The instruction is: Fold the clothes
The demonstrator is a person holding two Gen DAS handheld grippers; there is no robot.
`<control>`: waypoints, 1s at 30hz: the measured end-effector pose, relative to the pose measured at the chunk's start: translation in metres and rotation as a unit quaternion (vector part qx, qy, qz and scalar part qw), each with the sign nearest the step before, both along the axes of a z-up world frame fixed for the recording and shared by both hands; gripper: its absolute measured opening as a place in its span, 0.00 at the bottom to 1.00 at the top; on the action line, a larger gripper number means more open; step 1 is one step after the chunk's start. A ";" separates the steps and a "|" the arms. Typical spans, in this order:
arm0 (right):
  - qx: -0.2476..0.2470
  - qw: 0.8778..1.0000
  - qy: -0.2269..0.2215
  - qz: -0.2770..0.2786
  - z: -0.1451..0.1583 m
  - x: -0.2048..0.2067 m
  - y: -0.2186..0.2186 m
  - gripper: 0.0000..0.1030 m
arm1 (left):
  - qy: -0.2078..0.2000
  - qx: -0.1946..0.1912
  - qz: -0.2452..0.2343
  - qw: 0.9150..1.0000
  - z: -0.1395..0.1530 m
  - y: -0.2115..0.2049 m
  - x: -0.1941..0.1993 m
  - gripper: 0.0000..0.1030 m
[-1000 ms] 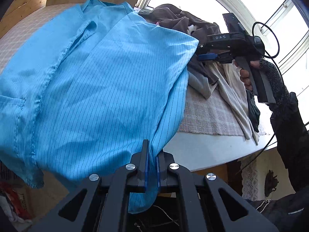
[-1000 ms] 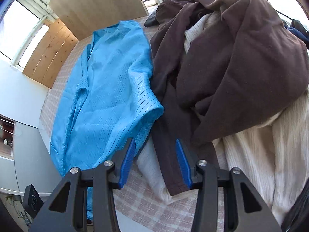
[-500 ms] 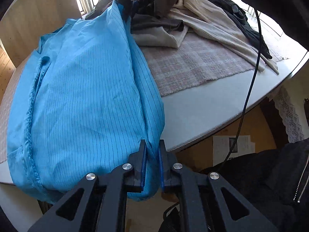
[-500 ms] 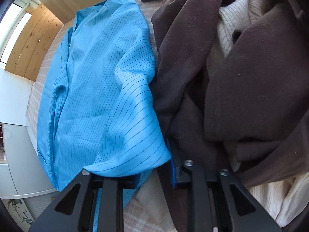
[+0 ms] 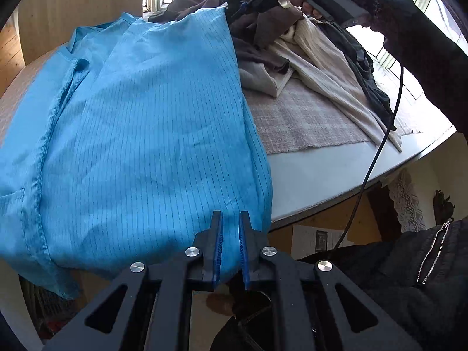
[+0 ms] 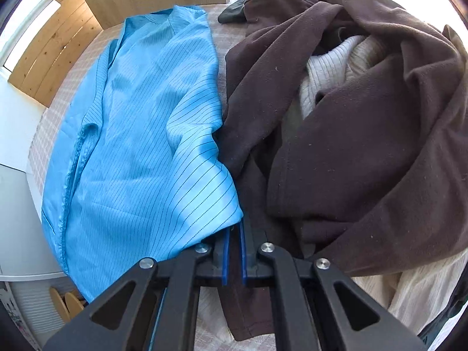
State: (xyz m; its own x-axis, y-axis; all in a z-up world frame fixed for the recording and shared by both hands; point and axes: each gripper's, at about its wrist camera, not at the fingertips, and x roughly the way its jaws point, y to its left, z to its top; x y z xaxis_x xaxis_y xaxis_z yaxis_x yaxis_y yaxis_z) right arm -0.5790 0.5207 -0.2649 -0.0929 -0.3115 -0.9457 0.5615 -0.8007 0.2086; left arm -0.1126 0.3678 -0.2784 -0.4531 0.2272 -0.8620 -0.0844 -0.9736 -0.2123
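Note:
A light blue pin-striped garment [image 5: 140,122] lies spread over the left part of the table. My left gripper [image 5: 231,215] is shut on its near hem, which hangs over the table edge. At the far end, my right gripper [image 5: 242,4] pinches the garment's far right corner and holds it a little above the clothes pile. In the right wrist view the blue garment [image 6: 140,134] runs away to the left. Its near corner sits in my right gripper [image 6: 234,229], whose jaws are almost together on the fabric.
A pile of brown fleece [image 6: 351,134] and a cream knit [image 6: 330,61] lies right of the blue garment. A checked cloth [image 5: 304,117] covers the white round table [image 5: 321,175]. A black cable [image 5: 380,146] hangs from the right gripper, which a sleeved hand [image 5: 380,3] holds.
My right gripper was open a second ago; it moved onto the blue garment's far corner and shut on it. That edge has lifted slightly. My left gripper kept hold of the hem.

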 end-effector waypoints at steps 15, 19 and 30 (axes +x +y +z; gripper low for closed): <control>0.066 0.992 0.059 0.093 0.029 0.021 -0.083 0.05 | 0.002 0.026 0.091 0.996 0.000 -0.071 0.029 0.07; 0.083 0.994 0.024 0.066 -0.001 0.008 -0.060 0.18 | -0.001 0.053 0.042 0.998 -0.008 -0.028 0.021 0.22; 0.008 0.999 -0.034 0.006 -0.013 0.001 -0.007 0.06 | -0.012 -0.018 -0.046 0.999 -0.020 0.062 -0.018 0.38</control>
